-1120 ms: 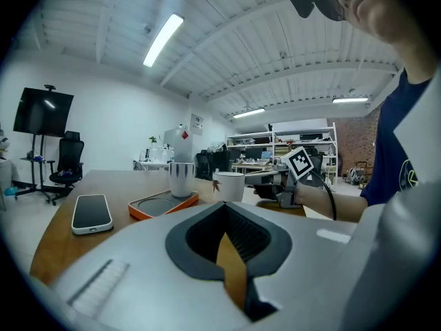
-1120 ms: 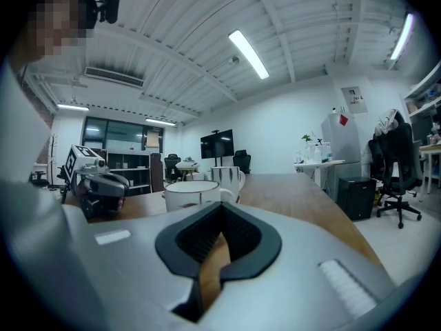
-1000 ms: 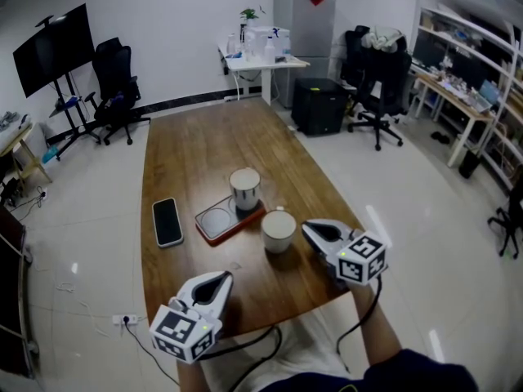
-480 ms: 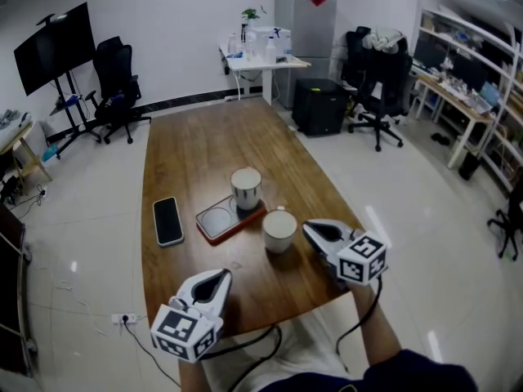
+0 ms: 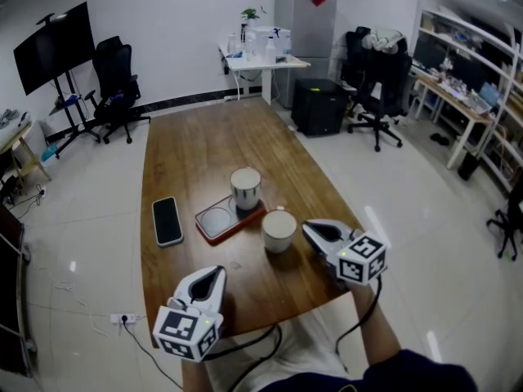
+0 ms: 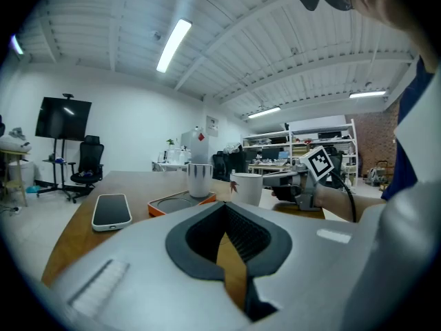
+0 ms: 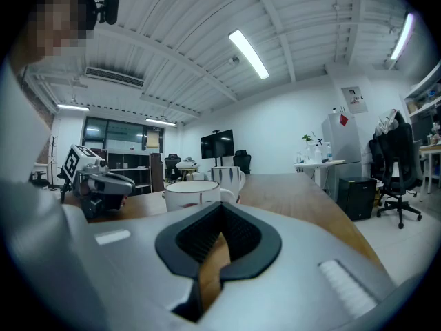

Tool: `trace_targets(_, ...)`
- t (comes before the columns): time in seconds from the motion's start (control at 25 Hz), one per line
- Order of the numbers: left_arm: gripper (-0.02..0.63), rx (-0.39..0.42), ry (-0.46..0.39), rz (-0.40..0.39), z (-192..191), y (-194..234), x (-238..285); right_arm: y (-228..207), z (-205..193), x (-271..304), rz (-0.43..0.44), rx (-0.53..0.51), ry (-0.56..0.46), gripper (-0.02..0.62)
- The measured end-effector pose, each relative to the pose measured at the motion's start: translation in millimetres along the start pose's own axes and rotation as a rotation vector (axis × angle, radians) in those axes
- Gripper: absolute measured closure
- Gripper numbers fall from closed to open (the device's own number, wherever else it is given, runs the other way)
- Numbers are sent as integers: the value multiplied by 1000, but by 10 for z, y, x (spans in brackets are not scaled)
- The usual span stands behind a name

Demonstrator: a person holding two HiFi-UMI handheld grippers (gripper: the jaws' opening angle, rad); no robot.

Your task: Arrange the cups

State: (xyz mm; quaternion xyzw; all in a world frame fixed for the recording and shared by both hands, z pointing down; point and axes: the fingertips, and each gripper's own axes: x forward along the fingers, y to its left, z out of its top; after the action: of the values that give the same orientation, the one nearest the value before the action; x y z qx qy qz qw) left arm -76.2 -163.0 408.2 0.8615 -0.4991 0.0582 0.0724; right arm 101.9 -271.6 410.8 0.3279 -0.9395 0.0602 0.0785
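On the wooden table (image 5: 204, 145), two white cups stand upright, mouths up.

Far cup (image 5: 245, 188): seated in the farther round recess of the orange tray (image 5: 241, 225). The nearer recess (image 5: 216, 219) is vacant.

Near cup (image 5: 279, 229): on the bare tabletop, just beside the tray's near right corner and apart from the far cup.

Right gripper (image 5: 310, 228): jaws together, tips meeting, nothing between them. It is held low near the table's right edge and points almost level at the near cup. That cup lies just ahead of the tips, to their left in the head view. In the right gripper view the cup's rim sits directly beyond the closed tips, with the far cup behind it on nearly the same line.

Left gripper (image 5: 216, 272): jaws likewise together and empty, at the table's near edge, well apart from both cups.

A dark phone (image 5: 167, 220) lies left of the tray.

Judgement: the right gripper is clearly the nearer one to the near cup. The cup's long axis is vertical, so a grasp would call for parting the jaws first and closing in from the side. The vacant recess lies to the cup's left, across the tray edge.
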Motion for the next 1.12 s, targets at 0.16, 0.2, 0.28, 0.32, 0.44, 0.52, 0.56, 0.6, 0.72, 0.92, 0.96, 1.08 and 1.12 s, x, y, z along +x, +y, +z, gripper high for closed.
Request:
trace_targets(0.16, 604, -6, -2, 28, 1, 34, 6, -17, -8, -8, -7, -3, 2, 595)
trace_targets(0.2, 604, -5, -3, 26, 2, 31, 5, -18, -9, -10, -7, -4, 2, 595)
trace_targets(0.28, 604, -2, -2, 24, 5, 31, -3, -8, -6, -8, -6, -3, 3, 595)
trace_targets(0.32, 604, -1, -1, 24, 5, 32, -8, -6, -5, -8, -7, -4, 2, 595)
trace_targets(0.44, 604, -7, 0, 27, -7, 36, -15, 10, -11, -7, 0, -3, 2, 595)
trace_targets(0.52, 604, -5, 0, 26, -3, 32, -8, 90, -9, -7, 60, -15, 7, 595)
trace_targets(0.56, 604, -5, 0, 26, 2, 28, -6, 150, -2, -12, 102, -25, 8, 595)
trace_targets(0.6, 604, -6, 0, 26, 8, 26, -7, 208, 5, -21, 143, -35, 9, 595)
trace_targets(0.72, 604, 0, 0, 15, 19, 10, -8, 299, -8, -38, 219, -50, 10, 595)
trace_targets(0.92, 604, 8, 4, -41, 7, -89, 10, 316, -5, -45, 228, -41, 8, 542)
trace_targets(0.96, 604, 7, 4, -40, 10, -89, 11, 323, -6, -49, 232, -43, 11, 456)
trace_targets(1.08, 604, 6, 3, -34, 26, -82, 9, 331, 0, -54, 234, -47, 15, 295)
trace_targets(1.12, 603, 6, 4, -34, 31, -81, 10, 336, 0, -53, 240, -50, 16, 240)
